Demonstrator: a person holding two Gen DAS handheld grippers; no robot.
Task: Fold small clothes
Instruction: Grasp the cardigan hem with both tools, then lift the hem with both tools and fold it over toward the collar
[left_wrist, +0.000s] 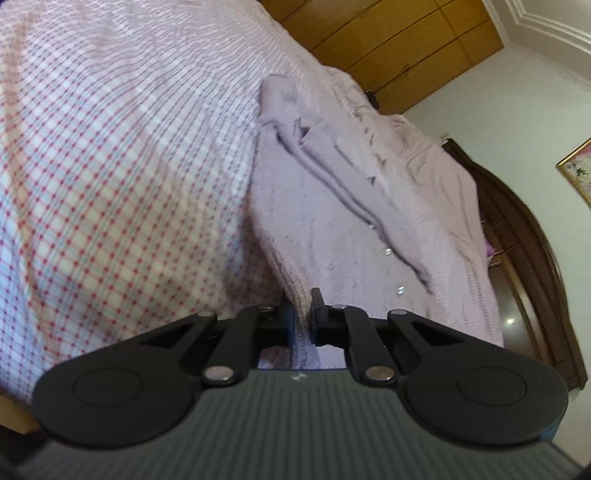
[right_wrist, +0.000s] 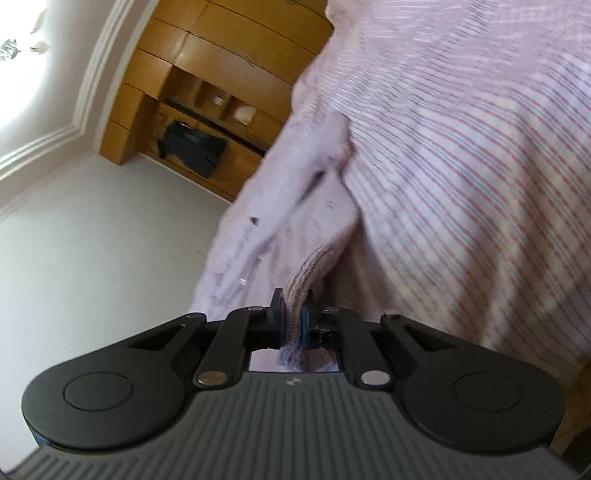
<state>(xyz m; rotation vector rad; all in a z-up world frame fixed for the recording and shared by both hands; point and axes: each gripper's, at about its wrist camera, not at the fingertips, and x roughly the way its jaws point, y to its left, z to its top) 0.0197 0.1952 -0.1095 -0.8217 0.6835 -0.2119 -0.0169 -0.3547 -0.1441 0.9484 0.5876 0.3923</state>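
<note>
I have the soft, pale lilac knitted top lying on the red and white checked bed sheet, so it can be folded flat. My left gripper pinches its ribbed edge tight. My right gripper is squeezed on another ribbed edge.

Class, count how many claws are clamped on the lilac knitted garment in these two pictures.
2. The left claw pinches the lilac garment at its near ribbed edge; the right claw grips a ribbed edge too. Both work over the checked bedsheet.
</note>
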